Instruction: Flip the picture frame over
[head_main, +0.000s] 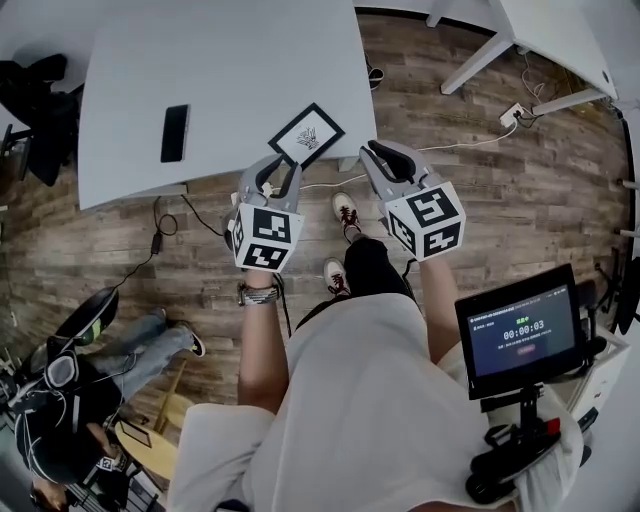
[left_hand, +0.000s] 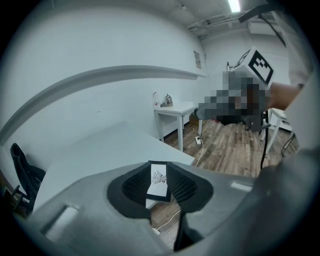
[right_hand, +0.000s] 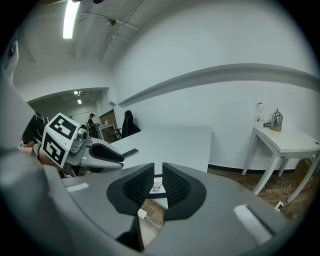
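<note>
1. Jaws of the left gripper (left_hand: 161, 169) are standing released, a moderate gap showing between the ribbed pads, and they are gripping nothing.
2. Jaws of the right gripper (right_hand: 158, 172) are sitting only a narrow slit apart, pads not meeting, and they too are holding nothing.
3. Ahead of both pairs of jaws, and touching neither, the picture frame (head_main: 307, 134) is lying flat with its drawing facing up. It is showing through each gap, closer to the left jaws than to the right.
4. Under the frame, the white table (head_main: 230, 70) is stretching away beyond the jaws, the frame sitting by its near edge.
5. Farther off, to the left of the left jaws, a dark phone (head_main: 175, 132) is lying on that table.
</note>
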